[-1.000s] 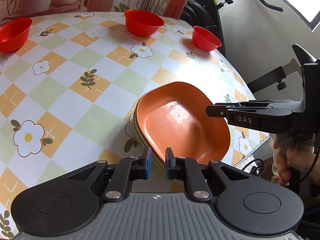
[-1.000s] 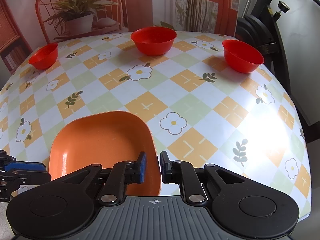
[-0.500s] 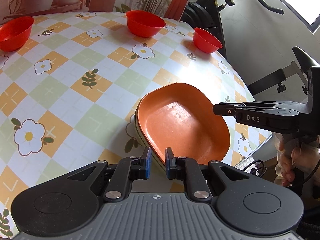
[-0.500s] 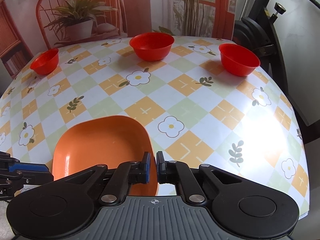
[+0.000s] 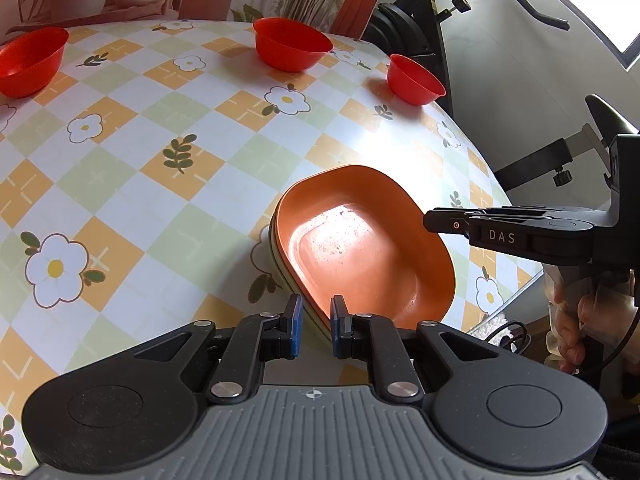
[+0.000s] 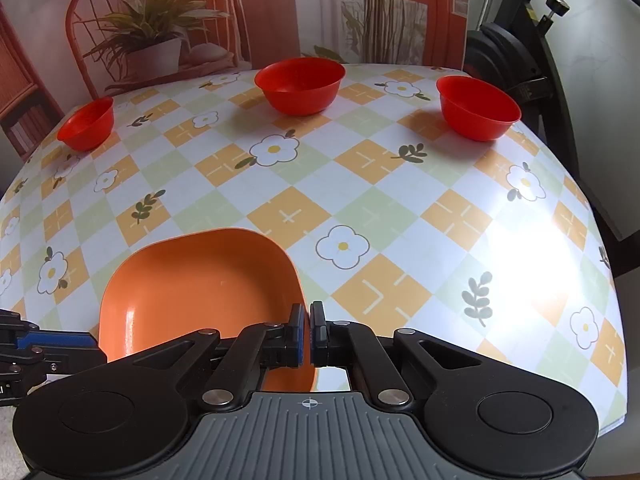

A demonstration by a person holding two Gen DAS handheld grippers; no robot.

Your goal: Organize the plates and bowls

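Closing over the last second, the right gripper (image 6: 309, 334) brings its blue-padded fingers (image 6: 297, 332) nearly together at the near right rim of the orange plate (image 6: 200, 292); whether they actually pinch that rim cannot be told. At far left a small red bowl (image 6: 86, 124) sits untouched, the large red bowl (image 6: 300, 84) at centre back and a third red bowl (image 6: 478, 108) at right, all three where they stood earlier. The left gripper (image 5: 316, 326) straddles the plate's near edge, fingers parted and unchanged. Stacked on paler plates at the surface's (image 6: 400, 216) near edge, the plate looks ready for lifting or shifting; the bowls remain to gather.
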